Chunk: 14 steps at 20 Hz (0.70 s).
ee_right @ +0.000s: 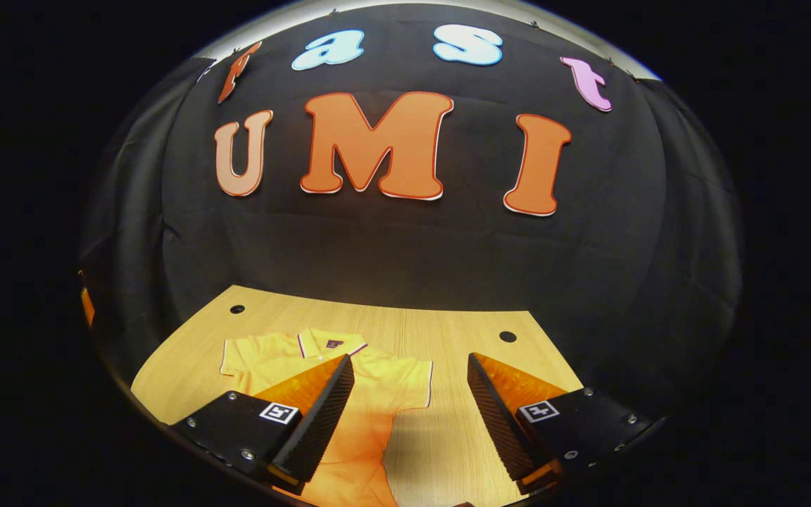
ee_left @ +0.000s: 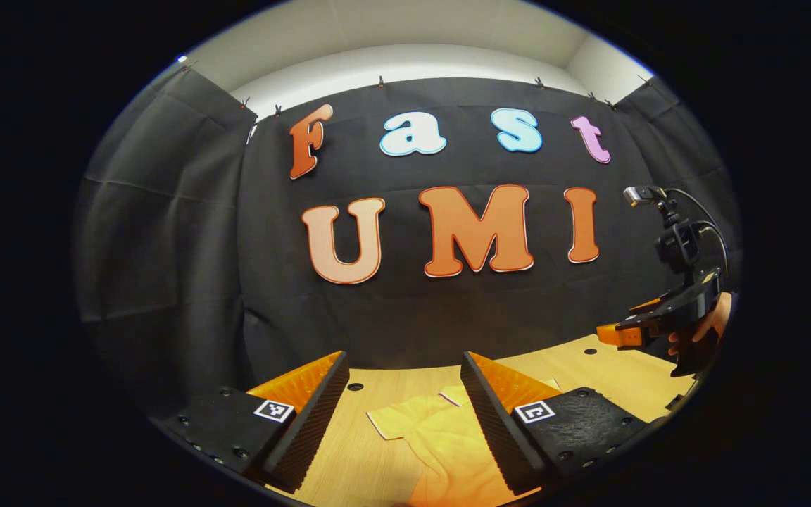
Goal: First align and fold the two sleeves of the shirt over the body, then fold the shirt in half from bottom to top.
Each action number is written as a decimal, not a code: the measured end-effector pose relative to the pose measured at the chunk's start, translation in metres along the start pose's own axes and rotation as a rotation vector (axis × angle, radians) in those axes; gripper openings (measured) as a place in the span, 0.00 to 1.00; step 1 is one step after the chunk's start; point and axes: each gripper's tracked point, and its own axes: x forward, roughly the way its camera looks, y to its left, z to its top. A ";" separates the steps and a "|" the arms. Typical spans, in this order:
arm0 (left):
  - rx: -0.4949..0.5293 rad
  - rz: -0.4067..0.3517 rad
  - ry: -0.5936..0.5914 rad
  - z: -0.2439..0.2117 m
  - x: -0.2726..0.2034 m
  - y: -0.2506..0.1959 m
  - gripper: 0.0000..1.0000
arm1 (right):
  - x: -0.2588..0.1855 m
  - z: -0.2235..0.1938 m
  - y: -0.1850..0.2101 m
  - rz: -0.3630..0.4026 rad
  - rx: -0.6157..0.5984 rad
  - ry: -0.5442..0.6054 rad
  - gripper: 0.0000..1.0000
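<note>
both pairs of jaws stand wide apart with nothing between them, which fits a moment when no cloth has been taken up yet. the left gripper [ee_left: 405,415] hangs above the table with its fingers splayed either side of the yellow shirt [ee_left: 441,440], and between them in the left gripper view lies one short sleeve [ee_left: 395,421], spread flat with its cuff pointing away from the body, so this gripper looks lined up to come down on that sleeve's edge. the right gripper [ee_right: 412,415] is held the same way in the right gripper view, its left finger over the shirt's body and the other sleeve [ee_right: 409,384] lying flat just beside the gap, again a sensible place for a pinch at the hem. the collar [ee_right: 328,343] sits at the far end, toward the black cloth wall, so the shirt lies face up with its bottom toward the person; that suits a final fold from near to far. the wooden table [ee_right: 448,331] is bare around the garment. in the left gripper view the right gripper also shows off to the side, raised in a hand [ee_left: 712,324]. by my reading neither sleeve is folded yet.
</note>
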 end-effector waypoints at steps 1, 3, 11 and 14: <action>0.000 0.016 0.005 -0.002 -0.001 0.002 0.98 | 0.009 -0.005 0.000 0.015 -0.002 0.030 0.98; -0.008 0.045 0.021 -0.006 -0.001 0.007 0.98 | 0.027 -0.019 0.005 0.049 -0.007 0.104 0.98; 0.011 0.134 0.088 -0.023 -0.001 0.010 0.98 | 0.098 -0.068 -0.003 0.100 0.013 0.353 0.98; 0.017 0.159 0.114 -0.029 -0.002 0.010 0.98 | 0.120 -0.085 -0.008 0.119 0.028 0.453 0.98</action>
